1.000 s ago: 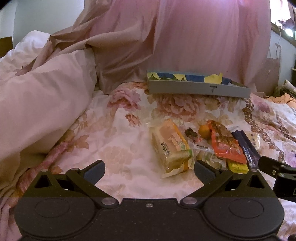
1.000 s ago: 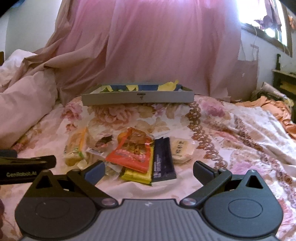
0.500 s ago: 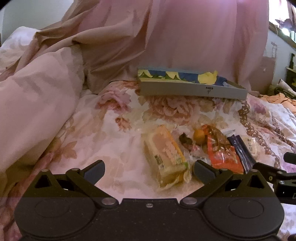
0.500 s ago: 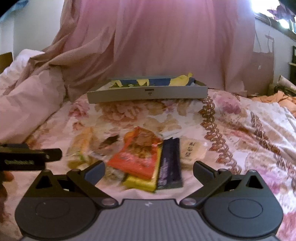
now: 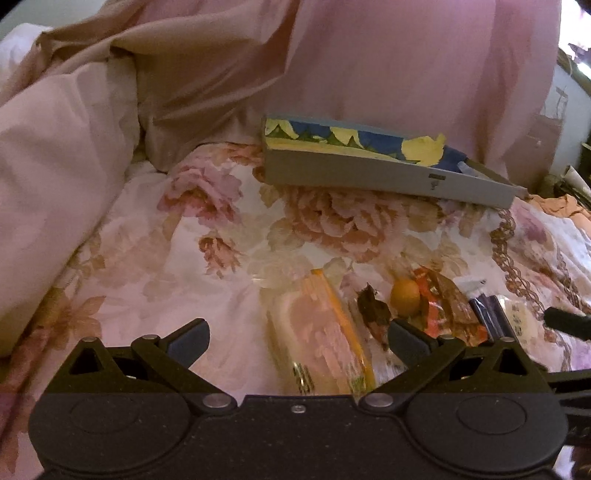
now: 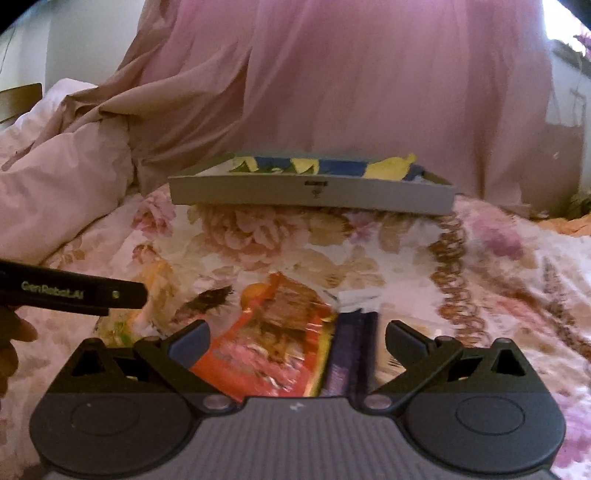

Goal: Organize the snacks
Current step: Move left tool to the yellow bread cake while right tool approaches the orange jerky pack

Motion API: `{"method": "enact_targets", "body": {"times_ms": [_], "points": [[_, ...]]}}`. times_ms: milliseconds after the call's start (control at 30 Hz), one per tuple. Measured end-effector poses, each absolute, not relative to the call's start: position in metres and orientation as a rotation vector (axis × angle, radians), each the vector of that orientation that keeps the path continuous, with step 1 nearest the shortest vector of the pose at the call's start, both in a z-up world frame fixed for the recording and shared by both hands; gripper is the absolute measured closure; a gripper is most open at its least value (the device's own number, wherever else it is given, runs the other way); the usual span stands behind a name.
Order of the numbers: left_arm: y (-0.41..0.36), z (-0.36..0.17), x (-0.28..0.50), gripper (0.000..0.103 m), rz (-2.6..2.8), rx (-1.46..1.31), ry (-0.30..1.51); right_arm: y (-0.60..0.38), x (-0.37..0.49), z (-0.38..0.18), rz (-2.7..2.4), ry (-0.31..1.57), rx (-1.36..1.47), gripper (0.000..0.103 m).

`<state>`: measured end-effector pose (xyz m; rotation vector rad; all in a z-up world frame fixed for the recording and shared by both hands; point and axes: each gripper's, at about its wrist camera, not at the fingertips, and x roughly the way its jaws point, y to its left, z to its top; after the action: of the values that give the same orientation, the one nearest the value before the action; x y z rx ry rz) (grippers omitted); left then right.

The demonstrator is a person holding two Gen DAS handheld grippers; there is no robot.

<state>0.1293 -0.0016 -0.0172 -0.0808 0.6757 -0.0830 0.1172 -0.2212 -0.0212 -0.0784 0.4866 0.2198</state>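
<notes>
Left claw (image 5: 297, 338) wide over bread pack (image 5: 321, 339), right claw (image 6: 297, 338) wide over orange packet (image 6: 266, 347), bare floral bedspread (image 5: 166, 258) leftward

My feeds were dim and pink-tinted, the only strong light blowing out white at the upper right corner, perhaps a window (image 6: 565, 26). Motion blur smeared the snack packets (image 6: 266, 343) nearest my right camera, and fisheye distortion bent both views, corners vignetted black.
</notes>
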Motion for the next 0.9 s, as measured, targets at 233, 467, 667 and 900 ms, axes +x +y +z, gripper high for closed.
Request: {"method": "enact_targets", "body": {"times_ms": [233, 467, 667, 900], "points": [[0.004, -0.022, 0.148, 0.002, -0.101, -0.13, 0.733, -0.216, 0.152, -0.03, 0.288, 0.548, 0.004, 0.002], [0.005, -0.029, 0.154, 0.014, -0.16, -0.193, 0.778, -0.218, 0.174, -0.042, 0.274, 0.617, 0.043, 0.011], [0.011, -0.035, 0.155, 0.031, -0.194, -0.261, 0.805, -0.22, 0.175, -0.044, 0.267, 0.61, 0.064, 0.022], [0.018, -0.035, 0.156, 0.041, -0.191, -0.323, 0.817, -0.219, 0.172, -0.048, 0.298, 0.62, 0.077, 0.03]]}}
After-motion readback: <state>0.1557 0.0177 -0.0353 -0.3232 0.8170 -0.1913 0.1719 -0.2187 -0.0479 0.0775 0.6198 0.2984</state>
